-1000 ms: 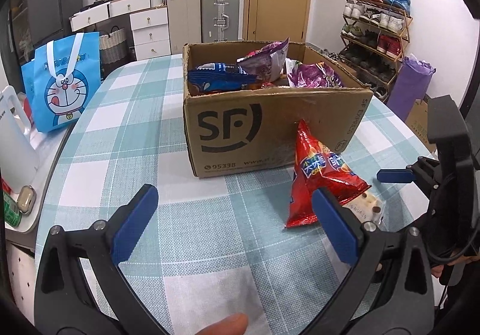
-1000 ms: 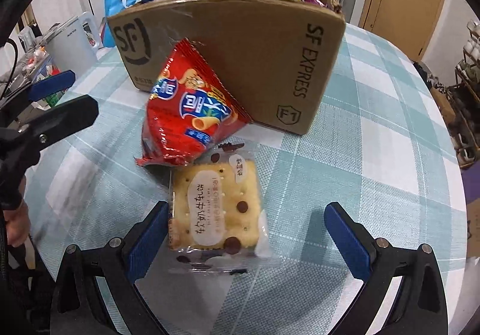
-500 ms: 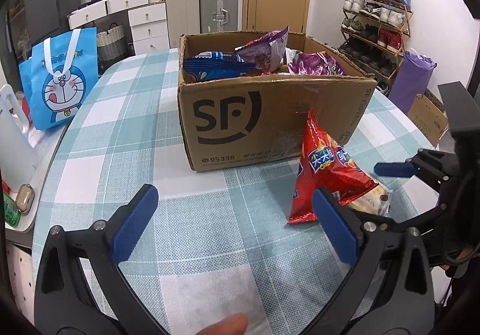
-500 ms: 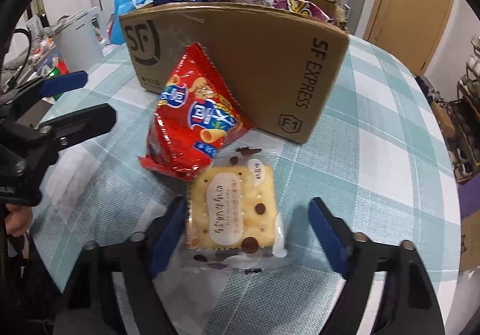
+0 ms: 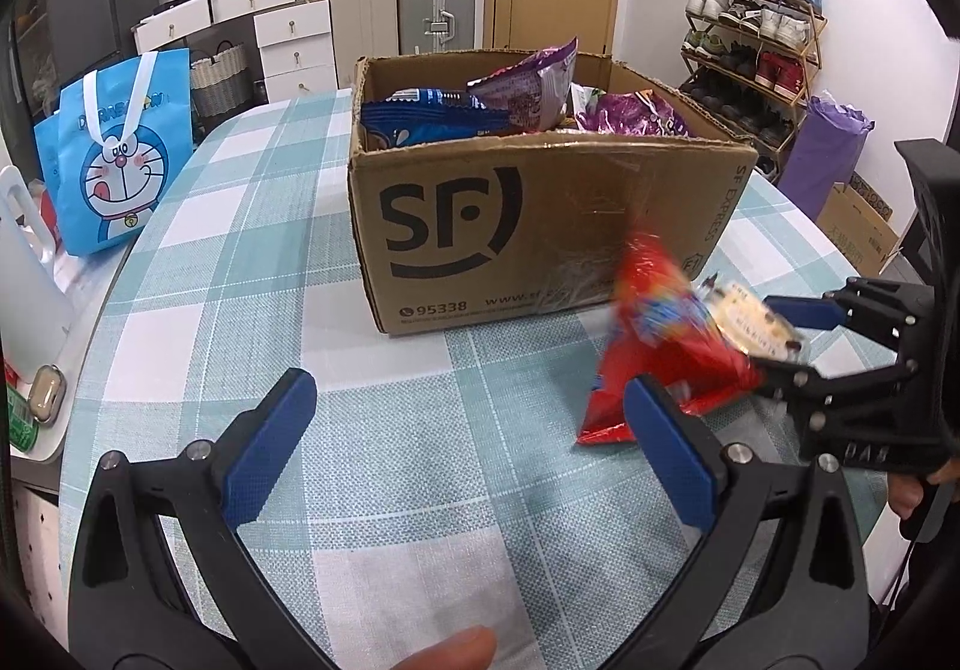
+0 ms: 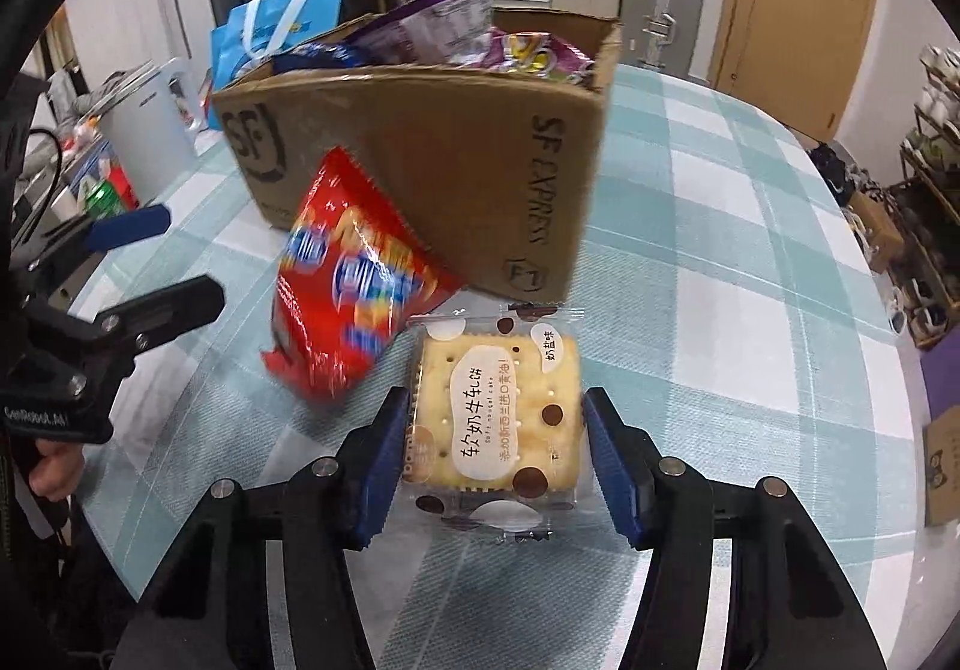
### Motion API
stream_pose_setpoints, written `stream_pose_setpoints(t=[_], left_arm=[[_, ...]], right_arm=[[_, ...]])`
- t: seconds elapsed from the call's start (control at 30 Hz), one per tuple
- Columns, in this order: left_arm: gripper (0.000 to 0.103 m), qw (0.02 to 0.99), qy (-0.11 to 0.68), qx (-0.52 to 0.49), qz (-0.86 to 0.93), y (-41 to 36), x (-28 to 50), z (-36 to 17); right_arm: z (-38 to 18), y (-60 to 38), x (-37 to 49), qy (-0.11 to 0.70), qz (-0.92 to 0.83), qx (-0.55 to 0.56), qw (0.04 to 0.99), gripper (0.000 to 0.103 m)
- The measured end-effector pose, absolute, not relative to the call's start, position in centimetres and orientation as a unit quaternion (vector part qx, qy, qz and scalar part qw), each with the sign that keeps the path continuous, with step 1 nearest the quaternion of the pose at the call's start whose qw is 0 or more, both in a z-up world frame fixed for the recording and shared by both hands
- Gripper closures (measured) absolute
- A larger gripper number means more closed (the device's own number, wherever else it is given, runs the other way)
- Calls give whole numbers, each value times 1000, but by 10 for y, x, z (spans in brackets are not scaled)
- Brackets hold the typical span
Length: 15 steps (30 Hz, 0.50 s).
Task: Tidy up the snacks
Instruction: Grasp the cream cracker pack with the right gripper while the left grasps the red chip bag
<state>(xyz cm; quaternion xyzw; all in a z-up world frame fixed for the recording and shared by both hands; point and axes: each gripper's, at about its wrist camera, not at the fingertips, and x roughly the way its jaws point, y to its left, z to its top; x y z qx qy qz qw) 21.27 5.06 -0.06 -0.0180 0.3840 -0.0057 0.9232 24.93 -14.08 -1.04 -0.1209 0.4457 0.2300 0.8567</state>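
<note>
My right gripper (image 6: 495,460) is shut on a clear-wrapped cracker pack (image 6: 498,412), one blue pad against each side, and holds it just above the checked table (image 6: 720,280). A red snack bag (image 6: 348,280) leans against the SF cardboard box (image 6: 450,178), blurred as it tips. The box holds blue and purple snack bags. In the left wrist view my left gripper (image 5: 468,448) is open and empty over the table, in front of the box (image 5: 510,226). The red bag (image 5: 660,340), the cracker pack (image 5: 750,322) and my right gripper (image 5: 792,340) show at the right.
A blue Doraemon bag (image 5: 114,172) stands at the table's left edge, next to a white appliance (image 5: 24,298). Suitcases, drawers and a shoe rack (image 5: 750,39) line the far walls. A purple bag and a small carton sit on the floor at the right.
My right gripper has closed on the cracker pack and lifted it slightly. The red bag has been nudged and is moving. My left gripper has stayed open, edging nearer the box.
</note>
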Motion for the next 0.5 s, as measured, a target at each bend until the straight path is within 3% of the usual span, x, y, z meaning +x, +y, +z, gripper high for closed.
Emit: stream_pose_setpoints(t=[0.5], left_arm=[[1,919,392,-15,-28,44,215,-8]], right_arm=[[-13,-117,237,431,272,-125,851,45]])
